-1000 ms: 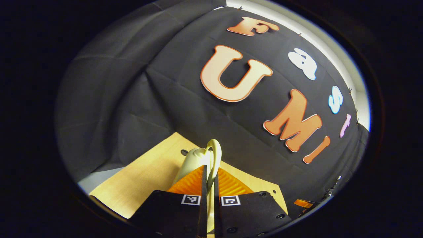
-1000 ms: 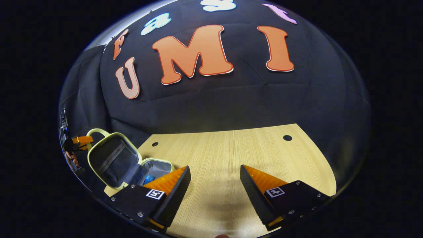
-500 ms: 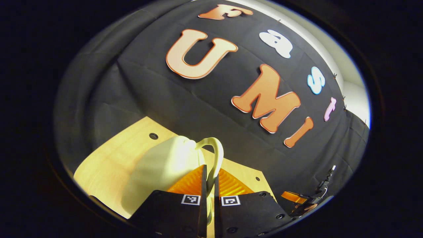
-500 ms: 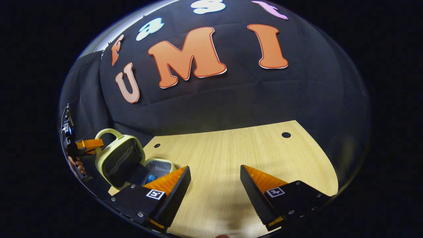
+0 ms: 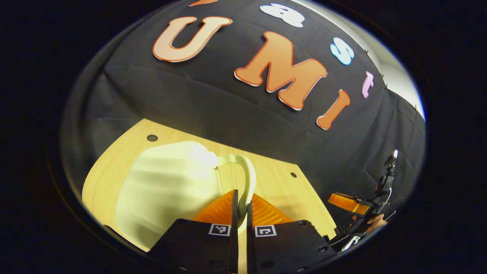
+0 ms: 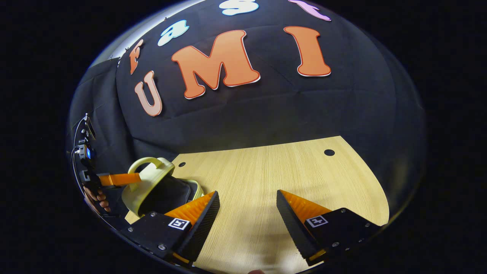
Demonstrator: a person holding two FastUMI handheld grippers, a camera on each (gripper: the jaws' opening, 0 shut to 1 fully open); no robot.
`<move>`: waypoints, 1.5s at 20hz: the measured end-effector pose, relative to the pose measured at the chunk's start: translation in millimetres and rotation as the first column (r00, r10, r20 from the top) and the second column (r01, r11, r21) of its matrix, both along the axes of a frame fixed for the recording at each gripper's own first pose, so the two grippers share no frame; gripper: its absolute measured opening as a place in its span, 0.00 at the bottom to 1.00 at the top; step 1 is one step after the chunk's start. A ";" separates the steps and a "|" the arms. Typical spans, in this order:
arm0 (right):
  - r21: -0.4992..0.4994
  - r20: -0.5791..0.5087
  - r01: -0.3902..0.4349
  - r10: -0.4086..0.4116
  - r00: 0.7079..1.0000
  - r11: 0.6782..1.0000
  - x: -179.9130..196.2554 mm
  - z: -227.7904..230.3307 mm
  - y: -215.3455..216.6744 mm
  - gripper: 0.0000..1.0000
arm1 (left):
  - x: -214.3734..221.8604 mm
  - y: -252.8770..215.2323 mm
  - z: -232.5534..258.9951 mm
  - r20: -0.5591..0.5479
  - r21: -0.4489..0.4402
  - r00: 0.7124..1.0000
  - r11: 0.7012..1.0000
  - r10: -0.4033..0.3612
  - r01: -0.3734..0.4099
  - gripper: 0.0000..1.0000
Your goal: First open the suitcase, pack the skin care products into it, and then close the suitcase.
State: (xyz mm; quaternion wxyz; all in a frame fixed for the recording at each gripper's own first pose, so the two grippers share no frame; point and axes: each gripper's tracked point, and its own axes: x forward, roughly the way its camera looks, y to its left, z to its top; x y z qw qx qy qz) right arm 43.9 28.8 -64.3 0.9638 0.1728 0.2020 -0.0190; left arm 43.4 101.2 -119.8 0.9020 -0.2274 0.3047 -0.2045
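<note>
Left gripper pinched tight on the pale looped handle of the small suitcase, both fingers pressing the strap from either side. Lid tipped far over toward the base, a dark wedge of gap left at the hinge side in the right gripper view, so not yet shut. Suitcase sitting at the left end of the wooden table, close to the near edge, well apart from the right gripper, which hangs spread wide over bare tabletop with nothing between its fingers. Also visible far off in the left gripper view, held by a hand. Contents hidden under the lowered lid. Judged light and soft-sided: a padded fabric shell, likely to flex and sag rather than swing as a rigid panel, with a thin pliable handle apt to twist or slip through a loose pinch. Best held as now, at the middle of the handle loop, guiding the lid down squarely onto the rim. Base probably light enough to skid or lift off the table if pulled sideways, so steadying with the free right gripper at the near rim looks sensible. Closing by zip or clasp: cannot tell from here.
</note>
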 end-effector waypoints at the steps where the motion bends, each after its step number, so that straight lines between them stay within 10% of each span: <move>1: -0.003 -0.003 0.001 -0.001 1.000 1.000 -1.2 -0.5 -0.1 0.95 | -3.2 -7.3 -7.2 -0.012 0.009 1.000 1.000 -0.021 0.021 0.09; 9: 0.000 -0.021 -0.001 0.001 1.000 1.000 -10.3 -7.5 4.4 0.95 | -25.3 -53.8 -62.4 -0.105 0.141 0.981 0.974 -0.163 0.177 0.08; 16: -0.010 -0.022 0.000 0.000 1.000 1.000 -14.4 -6.9 5.6 0.95 | -41.4 -71.0 -106.1 -0.140 0.340 0.953 0.891 -0.268 0.301 0.10; 24: -0.074 0.054 0.031 -0.027 0.998 0.997 -12.1 14.6 -0.7 0.95 | -19.2 -90.2 -49.9 0.016 0.320 0.980 0.930 -0.196 0.181 0.88; 30: -0.204 0.216 0.100 -0.055 0.975 0.974 -10.5 64.6 -5.8 0.95 | 9.3 -84.0 33.9 0.261 0.344 0.963 0.939 -0.069 -0.026 0.98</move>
